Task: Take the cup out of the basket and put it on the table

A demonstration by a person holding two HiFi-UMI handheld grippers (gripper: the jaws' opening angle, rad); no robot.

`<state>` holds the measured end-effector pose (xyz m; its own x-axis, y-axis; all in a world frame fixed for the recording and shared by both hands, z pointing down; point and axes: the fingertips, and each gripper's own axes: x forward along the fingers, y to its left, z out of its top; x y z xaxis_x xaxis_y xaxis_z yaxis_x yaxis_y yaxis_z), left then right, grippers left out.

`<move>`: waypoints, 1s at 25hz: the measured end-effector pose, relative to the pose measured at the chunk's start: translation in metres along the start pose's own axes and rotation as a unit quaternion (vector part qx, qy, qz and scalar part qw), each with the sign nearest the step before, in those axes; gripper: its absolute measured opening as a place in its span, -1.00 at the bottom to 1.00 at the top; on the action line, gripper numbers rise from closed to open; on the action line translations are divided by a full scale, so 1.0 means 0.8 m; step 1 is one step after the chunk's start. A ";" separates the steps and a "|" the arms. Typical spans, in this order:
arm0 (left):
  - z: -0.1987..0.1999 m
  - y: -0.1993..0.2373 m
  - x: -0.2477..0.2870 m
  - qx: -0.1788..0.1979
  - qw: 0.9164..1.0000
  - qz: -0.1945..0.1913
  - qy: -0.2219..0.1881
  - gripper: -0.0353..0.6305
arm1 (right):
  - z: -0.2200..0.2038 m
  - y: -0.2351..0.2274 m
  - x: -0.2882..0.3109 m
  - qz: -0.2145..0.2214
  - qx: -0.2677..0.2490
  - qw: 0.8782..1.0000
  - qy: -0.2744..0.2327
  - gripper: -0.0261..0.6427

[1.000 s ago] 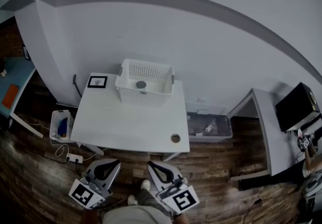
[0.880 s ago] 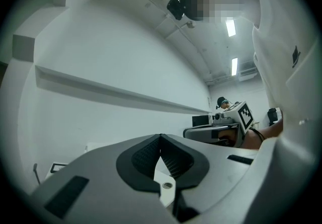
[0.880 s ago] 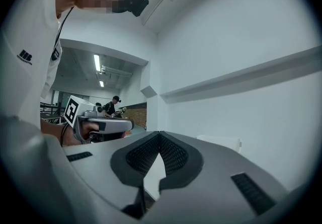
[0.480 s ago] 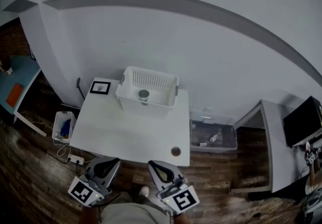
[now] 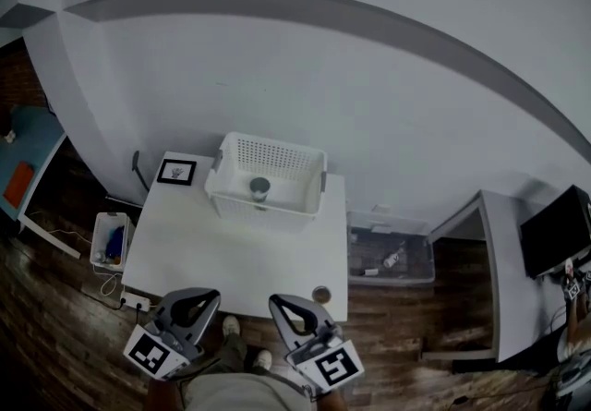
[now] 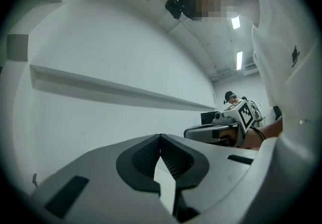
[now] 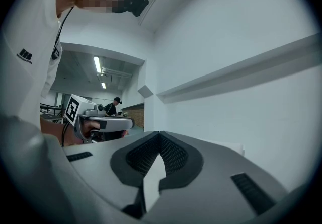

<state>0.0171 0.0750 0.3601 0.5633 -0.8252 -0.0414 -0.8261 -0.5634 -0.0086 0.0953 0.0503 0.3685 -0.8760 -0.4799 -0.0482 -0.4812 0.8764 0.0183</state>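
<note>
**A:** Where does the cup stand?

**B:** The cup [image 5: 260,186] is upright inside the white perforated basket [image 5: 277,215], roughly in the middle of its floor. The basket sits at the far edge of the white table [image 5: 222,261], close to the wall.

**A:** Is anything else on the table?

**B:** A small dark-framed picture [image 5: 175,172] lies at the far left corner, just beside the basket. Near the front right corner there is a small round spot [image 5: 321,294]. It may be a hole in the tabletop or a small object, but it is too small to tell.

**A:** And the two grippers?

**B:** The person holds both low, on the near side of the table's front edge and well apart from the basket. The left gripper [image 5: 199,300] has its jaws closed tip to tip, with nothing between them. The right gripper [image 5: 284,306] is closed the same way and is also empty. Each gripper view looks past the closed jaws at a pale wall with a long ledge running across it.

**A:** What stands around the table?

**B:** On the wooden floor to the left there is a small white bin [image 5: 100,232] with something blue inside. To the right, beside the table, sits a clear plastic crate [image 5: 388,252].
</note>
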 end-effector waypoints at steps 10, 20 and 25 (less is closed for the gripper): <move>-0.008 0.080 0.045 0.001 1.000 -0.030 0.004 -0.89 | -0.010 -0.050 0.076 -0.030 -0.004 0.999 0.014 -0.89; -0.016 0.154 0.071 -0.012 0.997 -0.071 0.000 -0.89 | -0.017 -0.073 0.144 -0.065 -0.008 0.997 0.030 -0.89; -0.021 0.184 0.081 -0.020 0.996 -0.083 0.000 -0.89 | -0.017 -0.084 0.169 -0.083 -0.012 0.996 0.031 -0.89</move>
<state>-0.0679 -0.0620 0.3731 0.6920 -0.7206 -0.0430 -0.7204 -0.6931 0.0238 0.0083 -0.0741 0.3741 -0.7841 -0.6205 0.0086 -0.6199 0.7838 0.0383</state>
